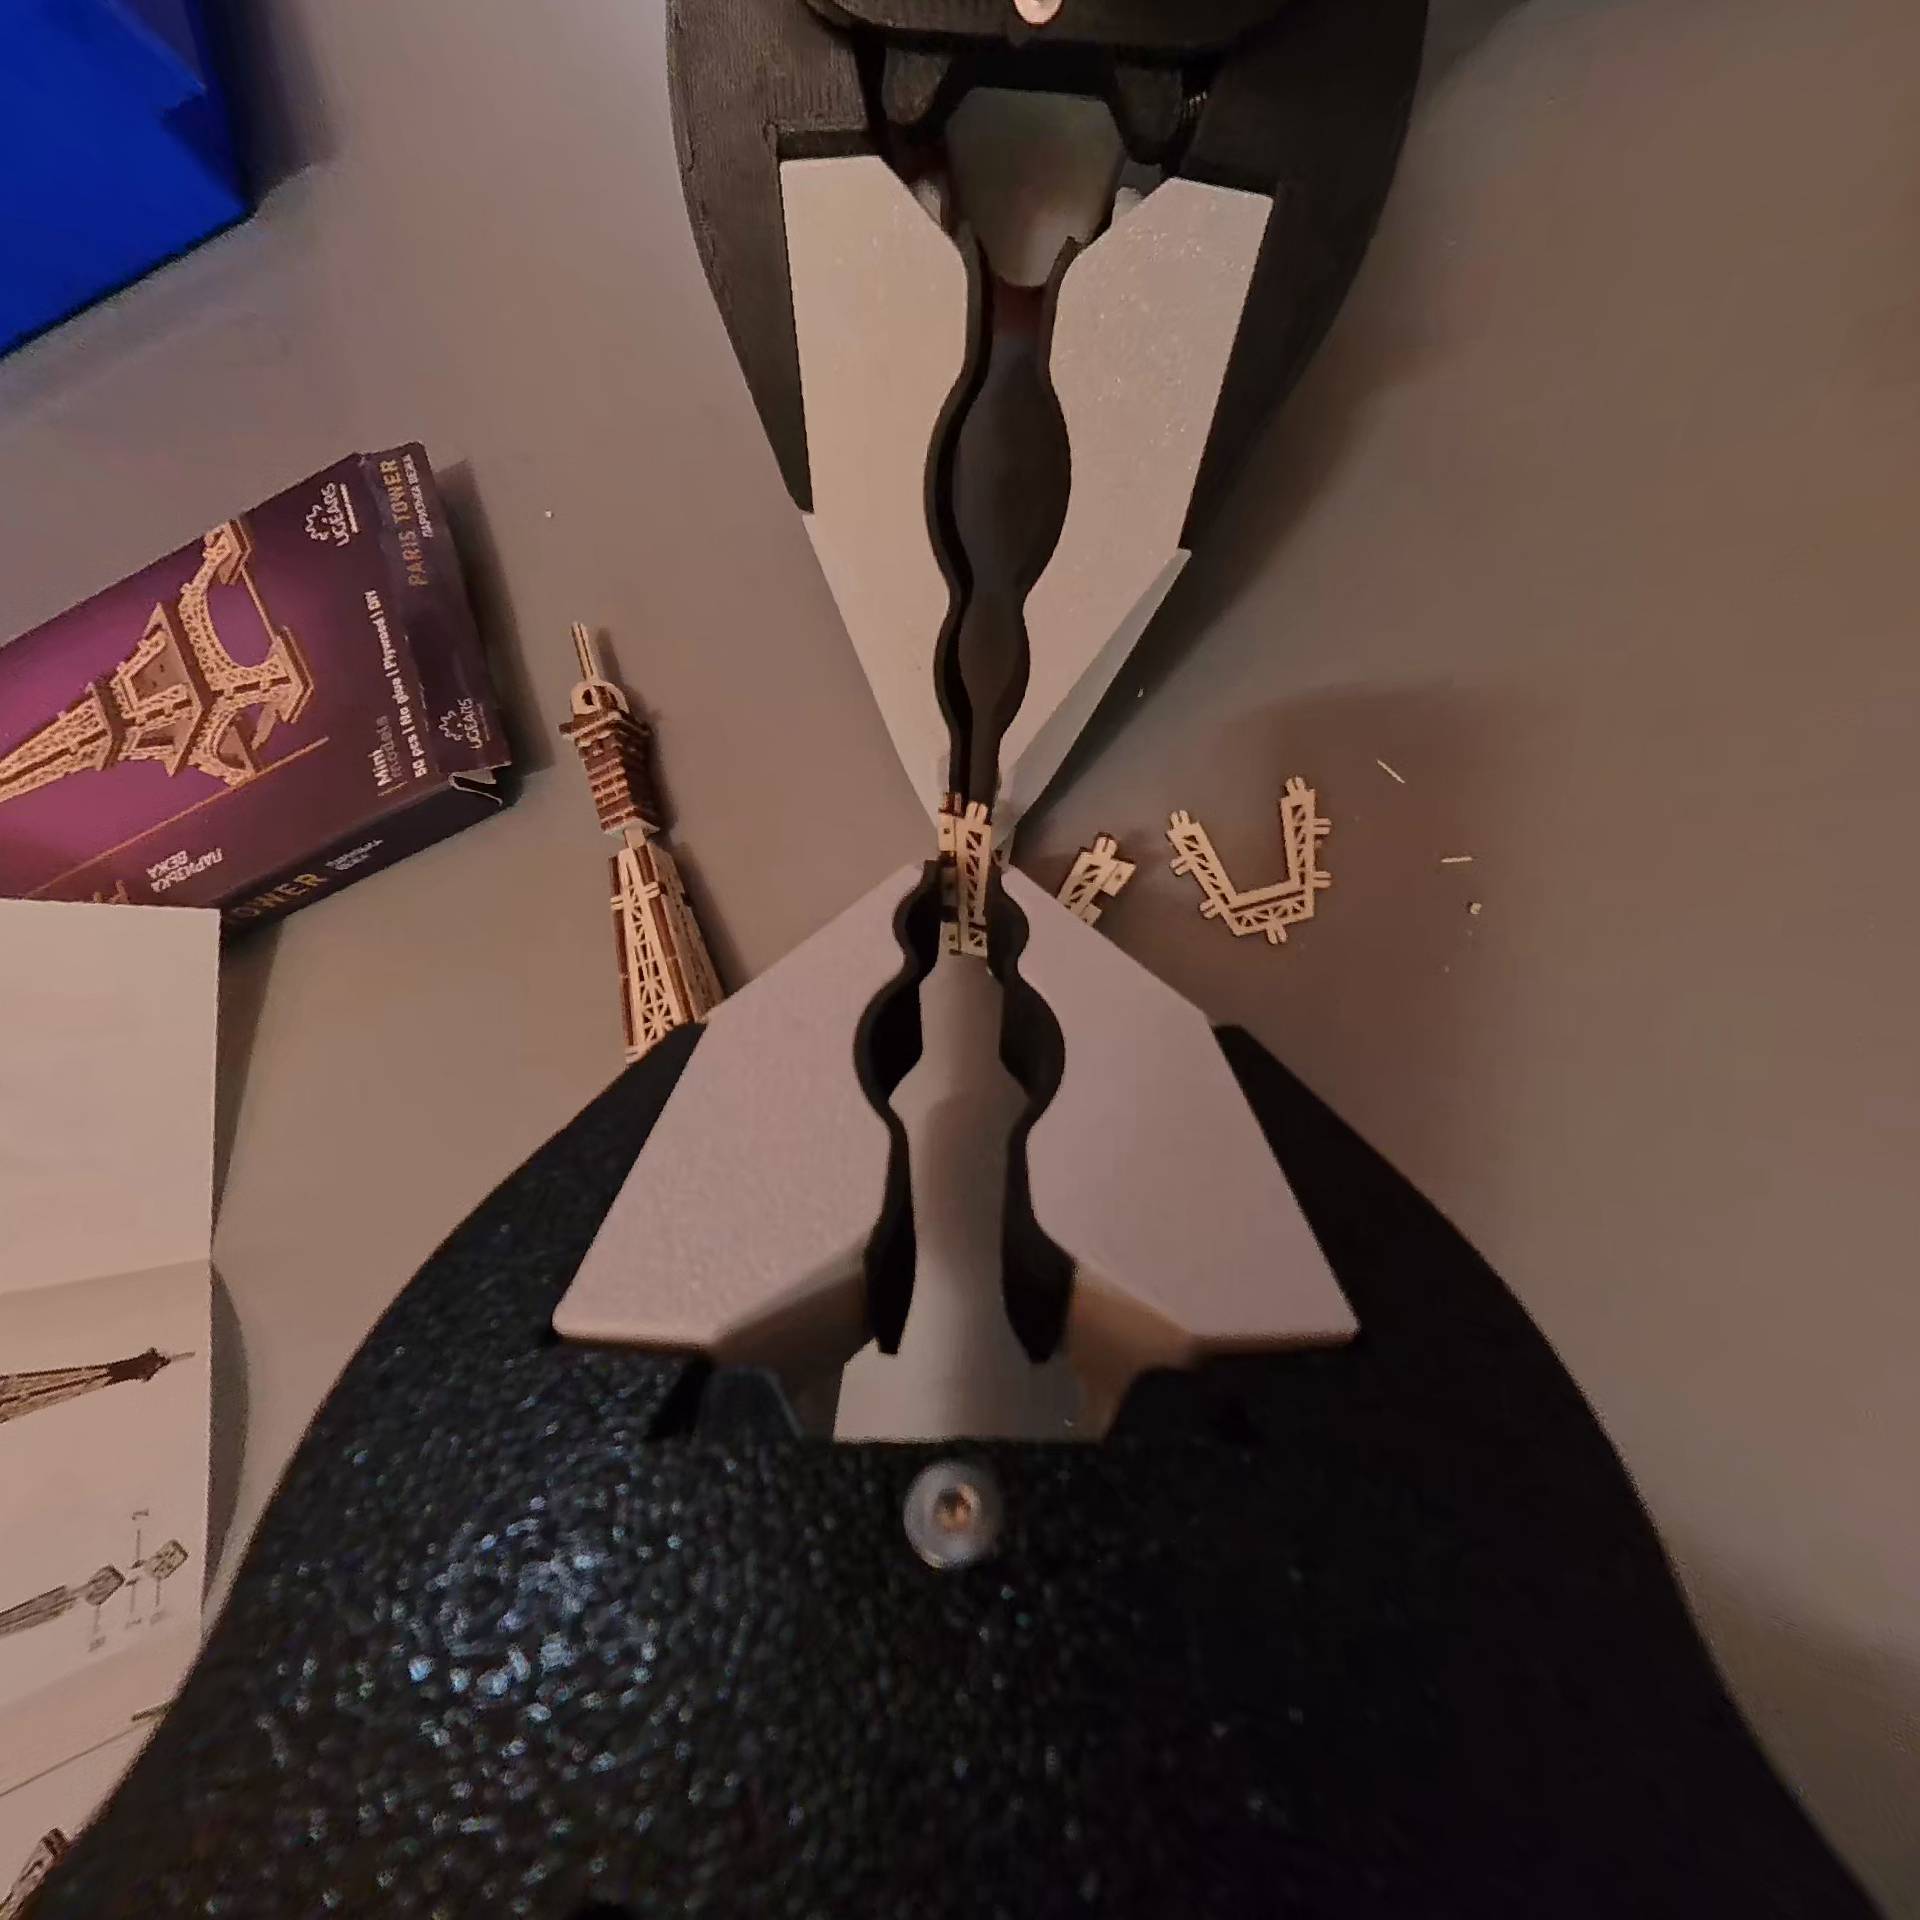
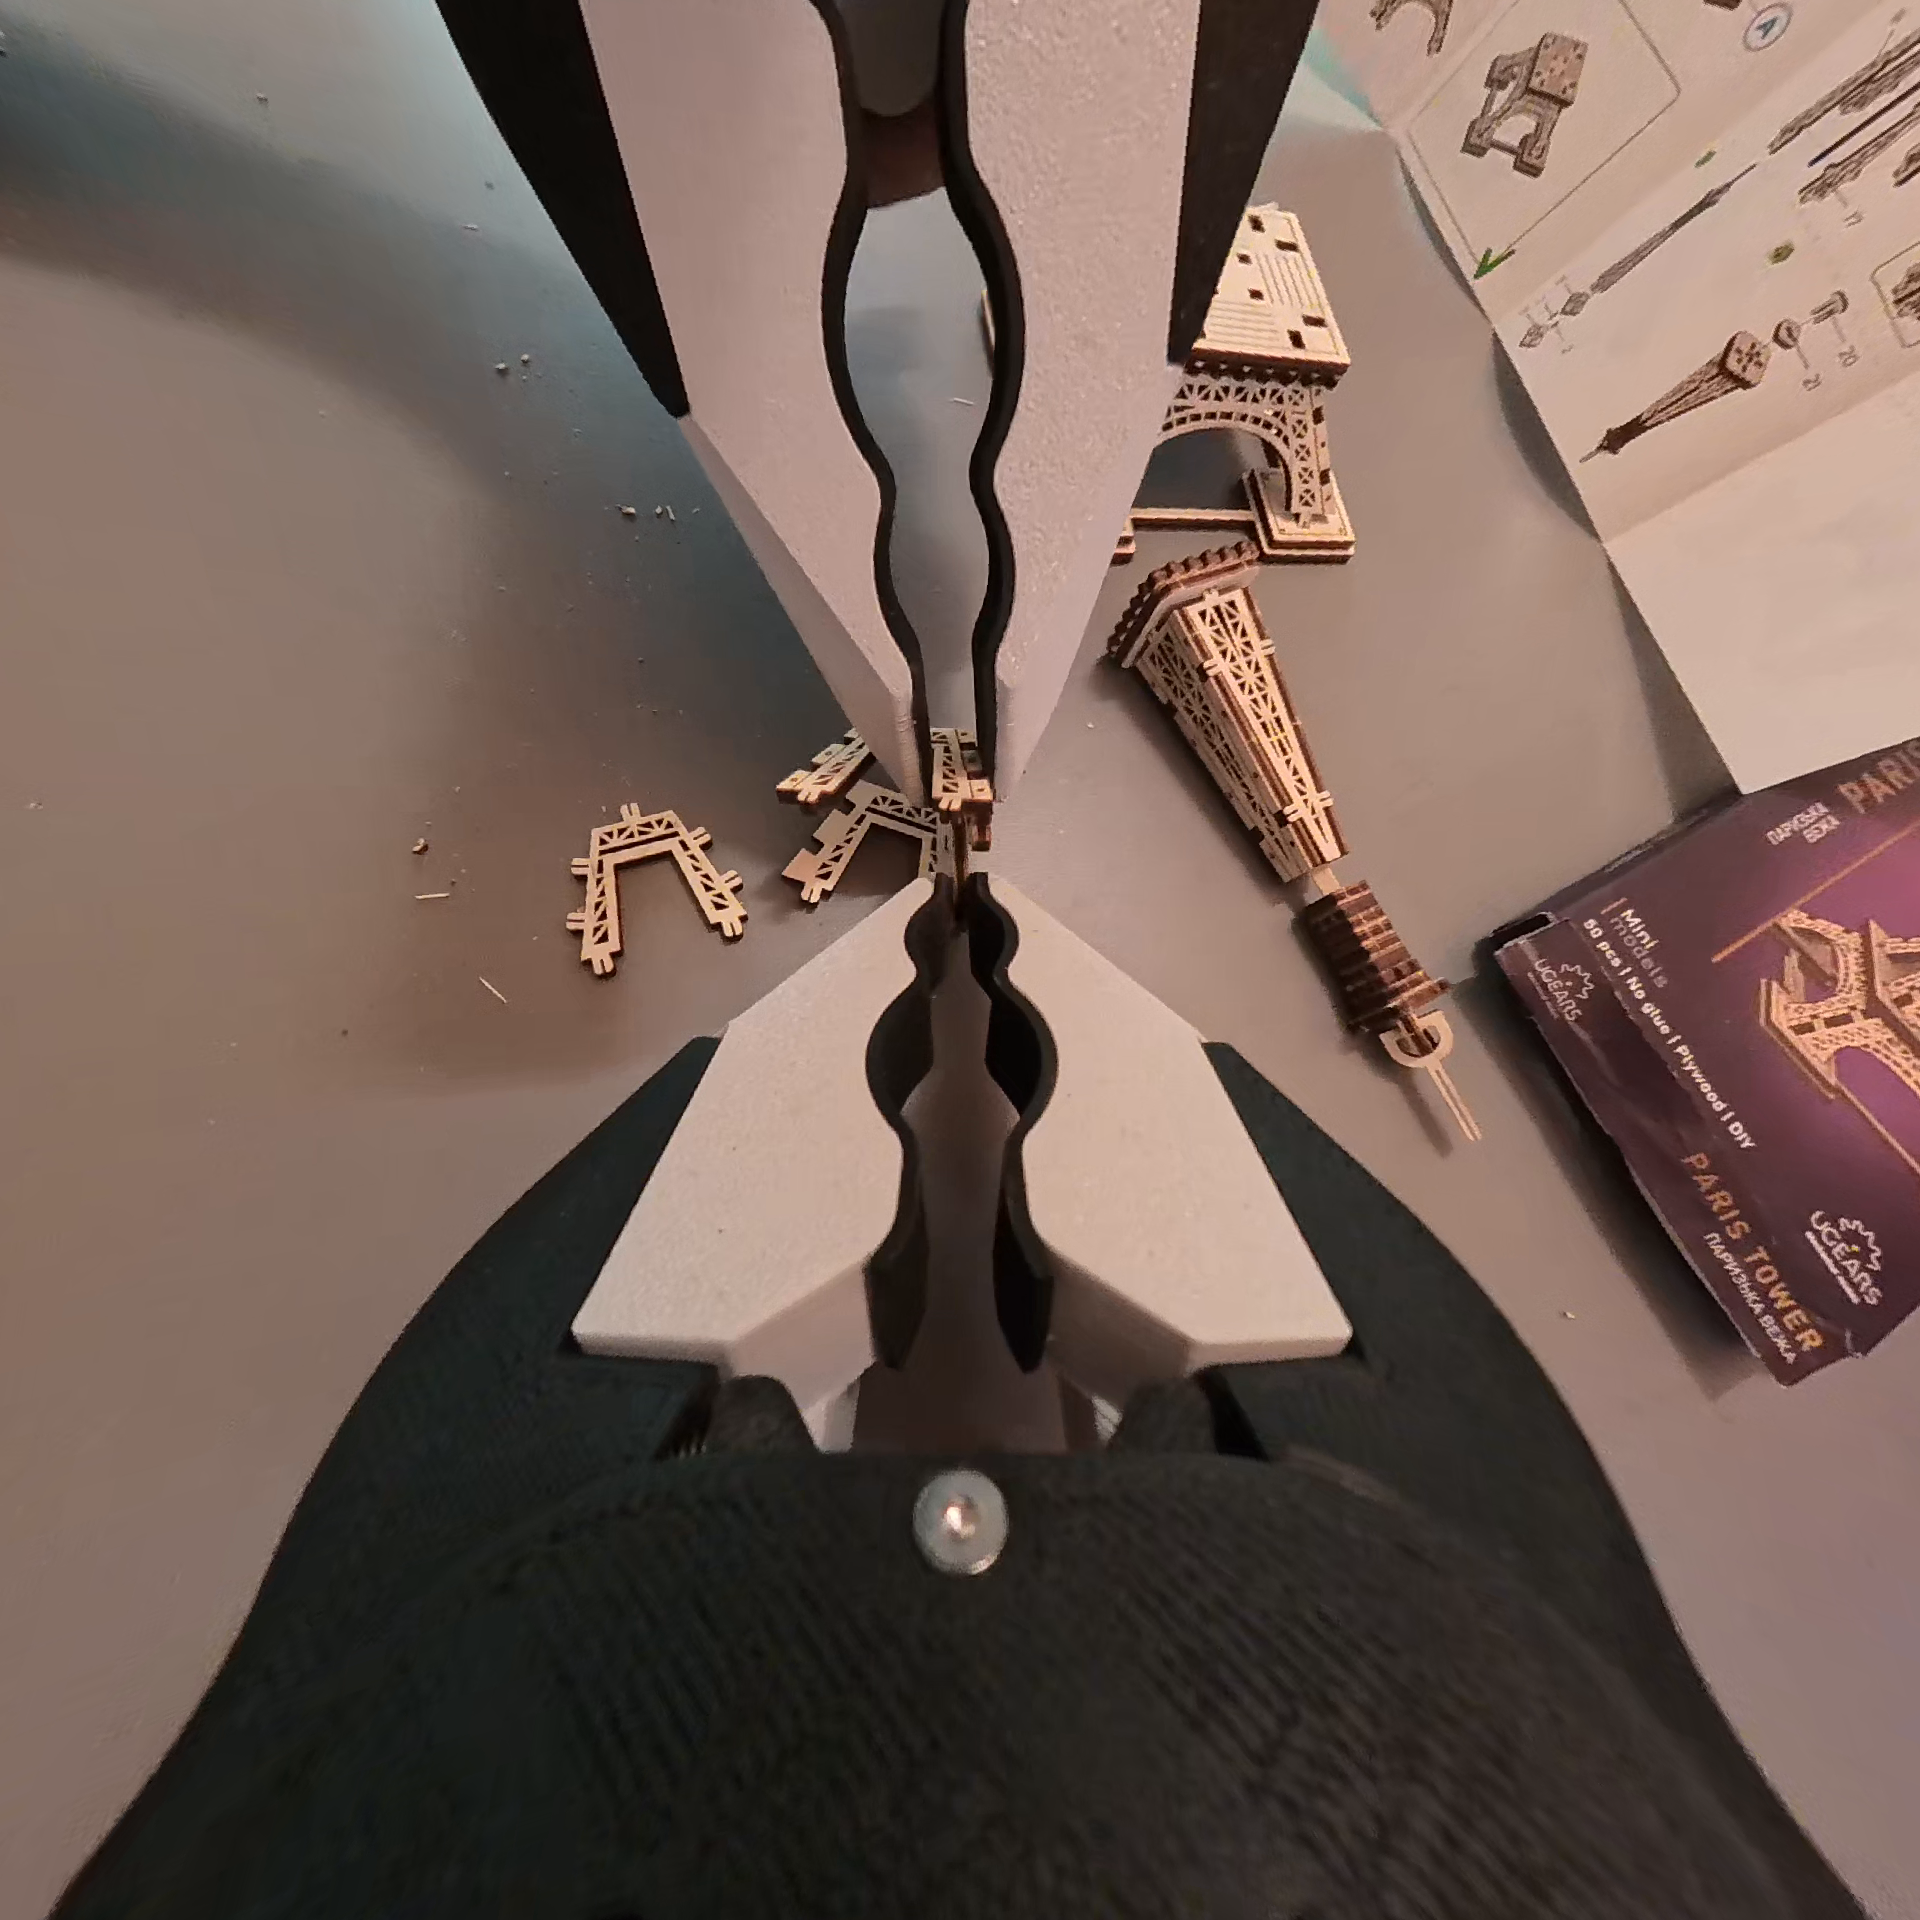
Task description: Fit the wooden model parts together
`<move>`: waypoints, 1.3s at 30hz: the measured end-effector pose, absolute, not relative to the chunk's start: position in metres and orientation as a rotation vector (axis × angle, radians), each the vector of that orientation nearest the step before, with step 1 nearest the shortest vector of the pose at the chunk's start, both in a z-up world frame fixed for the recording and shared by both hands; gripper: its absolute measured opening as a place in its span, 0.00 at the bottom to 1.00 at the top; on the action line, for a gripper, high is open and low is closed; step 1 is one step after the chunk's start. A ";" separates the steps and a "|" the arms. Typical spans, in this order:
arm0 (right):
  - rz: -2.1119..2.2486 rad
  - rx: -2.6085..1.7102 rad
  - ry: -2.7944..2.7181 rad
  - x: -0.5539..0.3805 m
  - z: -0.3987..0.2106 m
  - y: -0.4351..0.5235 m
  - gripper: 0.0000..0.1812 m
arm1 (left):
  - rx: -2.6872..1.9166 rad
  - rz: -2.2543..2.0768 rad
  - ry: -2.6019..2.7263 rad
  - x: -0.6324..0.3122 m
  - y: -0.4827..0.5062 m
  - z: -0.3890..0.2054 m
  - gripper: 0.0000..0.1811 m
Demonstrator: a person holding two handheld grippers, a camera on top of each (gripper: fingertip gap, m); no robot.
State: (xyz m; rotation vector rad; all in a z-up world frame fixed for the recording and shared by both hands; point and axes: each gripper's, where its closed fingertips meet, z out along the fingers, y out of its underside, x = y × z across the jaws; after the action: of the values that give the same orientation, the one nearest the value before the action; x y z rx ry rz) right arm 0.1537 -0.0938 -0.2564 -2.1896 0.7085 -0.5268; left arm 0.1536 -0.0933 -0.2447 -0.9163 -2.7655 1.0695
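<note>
My two grippers face each other tip to tip above the grey table. In the left wrist view my left gripper [image 1: 961, 920] is shut on a small pale wooden lattice part [image 1: 966, 868]. The right gripper [image 1: 971, 795] comes in from the top and pinches the same cluster. In the right wrist view my right gripper [image 2: 961, 888] is shut on a wooden arch part [image 2: 878, 831] that sticks out to the left. The left gripper [image 2: 951, 764] grips a lattice part [image 2: 951, 784] pressed against the arch part. The joint itself is hidden between the fingertips.
Loose arch parts lie on the table [image 1: 1252, 873] [image 2: 655, 888]. The tower's upper section [image 2: 1247, 727] and arched base [image 2: 1268, 416] lie to the right in the right wrist view. A purple box [image 2: 1745, 1091] and an instruction sheet [image 2: 1714, 260] lie beyond. Wood chips are scattered around. Only a small space, under 4 cm, lies between the two pairs of fingers.
</note>
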 end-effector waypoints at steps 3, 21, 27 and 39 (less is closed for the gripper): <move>-0.525 -2.190 0.717 0.154 -0.257 -0.094 0.01 | -0.896 1.021 -2.775 0.154 -0.093 -0.245 0.04; -0.577 -2.373 0.671 0.153 -0.259 -0.094 0.01 | -0.777 0.998 -2.752 0.152 -0.094 -0.246 0.04; -0.600 -2.339 0.682 0.153 -0.261 -0.096 0.01 | -0.705 1.082 -2.695 0.150 -0.093 -0.246 0.04; -0.601 -2.216 0.662 0.151 -0.259 -0.096 0.01 | -0.701 1.116 -2.713 0.153 -0.089 -0.240 0.16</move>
State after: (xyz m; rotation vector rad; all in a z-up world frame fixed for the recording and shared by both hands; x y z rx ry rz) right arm 0.1508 -0.0963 -0.2591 -2.2165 0.6623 -0.6010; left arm 0.1528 -0.0893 -0.2401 -0.7006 -2.7131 1.1163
